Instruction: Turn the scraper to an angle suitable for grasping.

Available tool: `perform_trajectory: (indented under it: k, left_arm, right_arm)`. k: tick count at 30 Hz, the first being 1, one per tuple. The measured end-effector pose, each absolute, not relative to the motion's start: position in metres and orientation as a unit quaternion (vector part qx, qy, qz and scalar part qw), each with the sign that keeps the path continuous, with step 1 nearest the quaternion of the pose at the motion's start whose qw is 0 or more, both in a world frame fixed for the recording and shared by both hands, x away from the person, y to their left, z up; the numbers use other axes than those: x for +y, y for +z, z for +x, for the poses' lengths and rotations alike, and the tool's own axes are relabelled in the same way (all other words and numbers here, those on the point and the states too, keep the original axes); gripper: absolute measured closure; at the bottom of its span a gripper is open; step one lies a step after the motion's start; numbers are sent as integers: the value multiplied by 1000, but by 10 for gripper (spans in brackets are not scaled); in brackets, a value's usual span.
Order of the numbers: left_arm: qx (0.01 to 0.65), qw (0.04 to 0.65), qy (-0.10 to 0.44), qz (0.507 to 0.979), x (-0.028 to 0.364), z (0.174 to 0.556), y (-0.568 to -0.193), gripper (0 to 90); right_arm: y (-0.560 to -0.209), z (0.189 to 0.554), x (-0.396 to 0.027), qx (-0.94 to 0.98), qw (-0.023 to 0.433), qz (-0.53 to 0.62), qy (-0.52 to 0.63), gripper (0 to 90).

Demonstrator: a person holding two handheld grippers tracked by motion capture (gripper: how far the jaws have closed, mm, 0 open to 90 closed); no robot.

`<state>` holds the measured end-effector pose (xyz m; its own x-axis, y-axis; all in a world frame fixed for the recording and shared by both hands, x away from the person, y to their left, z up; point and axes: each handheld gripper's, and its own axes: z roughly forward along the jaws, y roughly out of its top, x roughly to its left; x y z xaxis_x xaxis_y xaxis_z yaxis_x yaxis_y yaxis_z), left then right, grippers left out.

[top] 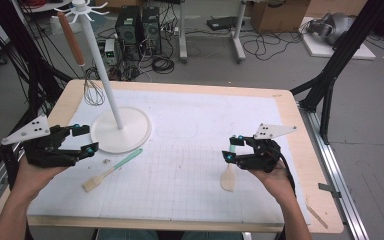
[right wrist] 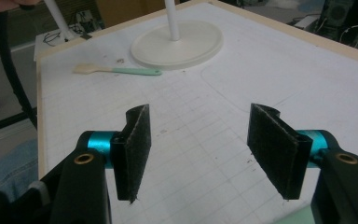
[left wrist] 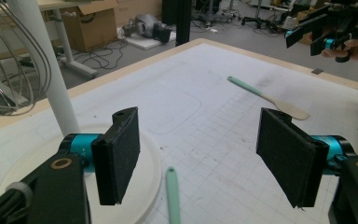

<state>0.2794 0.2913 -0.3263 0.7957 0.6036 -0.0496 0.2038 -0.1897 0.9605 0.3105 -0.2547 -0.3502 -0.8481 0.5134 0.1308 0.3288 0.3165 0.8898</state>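
Two spatulas with mint-green handles and wooden blades lie flat on the white mat. The left spatula (top: 112,170) (right wrist: 116,70) lies in front of the stand's base, and its handle tip (left wrist: 171,186) shows below my left gripper (top: 85,138) (left wrist: 200,140). That gripper is open with nothing between its pads. The right spatula (top: 228,175) (left wrist: 265,95) lies under my right gripper (top: 231,147) (right wrist: 200,140), which hangs just above its handle. That gripper is open too; a sliver of green handle (right wrist: 303,217) shows beneath its right jaw.
A white stand with a round base (top: 121,131) (right wrist: 177,44) and a tall pole rises at the mat's back left. A wire whisk (top: 94,92) with a brown handle hangs from its hooks. The wooden table edge (top: 310,165) runs along the right.
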Motion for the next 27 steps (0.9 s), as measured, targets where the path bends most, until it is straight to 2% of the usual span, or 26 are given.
perform_trajectory:
  k: [9, 13, 27]
  left_arm:
    - [269, 582, 170, 748, 286, 277, -335, 300]
    - [269, 582, 174, 747, 287, 276, -335, 300]
    - [263, 576, 164, 757, 276, 279, -349, 297]
  right_arm:
    - [-359, 310, -252, 809, 95, 268, 515, 443]
    - [-361, 310, -251, 811, 95, 271, 509, 495]
    - [-375, 315, -255, 809, 103, 314, 486, 836]
